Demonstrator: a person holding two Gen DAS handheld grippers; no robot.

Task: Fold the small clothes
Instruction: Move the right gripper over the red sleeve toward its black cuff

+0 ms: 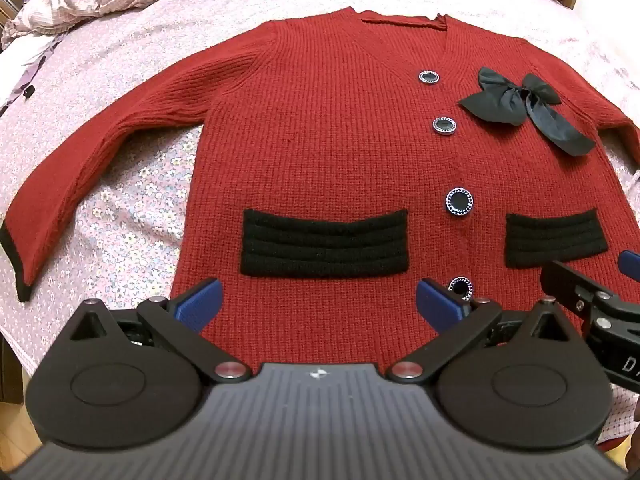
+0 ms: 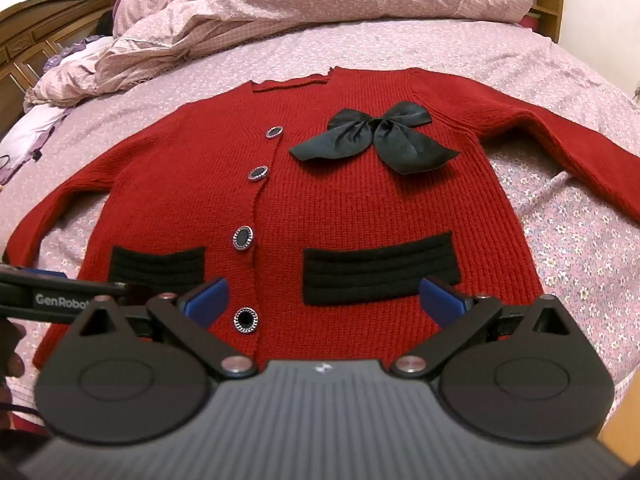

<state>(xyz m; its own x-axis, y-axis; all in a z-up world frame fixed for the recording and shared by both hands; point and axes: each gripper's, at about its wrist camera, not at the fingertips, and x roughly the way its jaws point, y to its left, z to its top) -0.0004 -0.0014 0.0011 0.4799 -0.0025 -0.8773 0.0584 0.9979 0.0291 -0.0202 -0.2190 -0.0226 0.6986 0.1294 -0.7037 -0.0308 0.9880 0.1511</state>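
A bed (image 1: 120, 208) covered by a pink flowered sheet carries everything. A rumpled quilt (image 2: 280, 12) is heaped along its far edge, with a dark wooden headboard (image 2: 36, 36) behind it at the far left corner, seen only from the right wrist.

A red knitted cardigan (image 1: 328, 152) lies flat and face up in the middle of the bed, its hem toward the near edge and both sleeves spread outward. It has two black ribbed pockets (image 1: 326, 244), a black satin bow (image 2: 376, 136) on the chest and a row of four dark silver-rimmed buttons (image 1: 459, 201). The left view alone shows the black cuff (image 1: 14, 256) at a sleeve end.

The left gripper (image 1: 319, 300) hovers over the hem with its blue fingers wide apart, holding nothing. The right gripper (image 2: 324, 298) does likewise, fingers spread and empty. In the right view the left tool's side reads "GenRobot", cut off; the left view shows only "DA" on the right tool.
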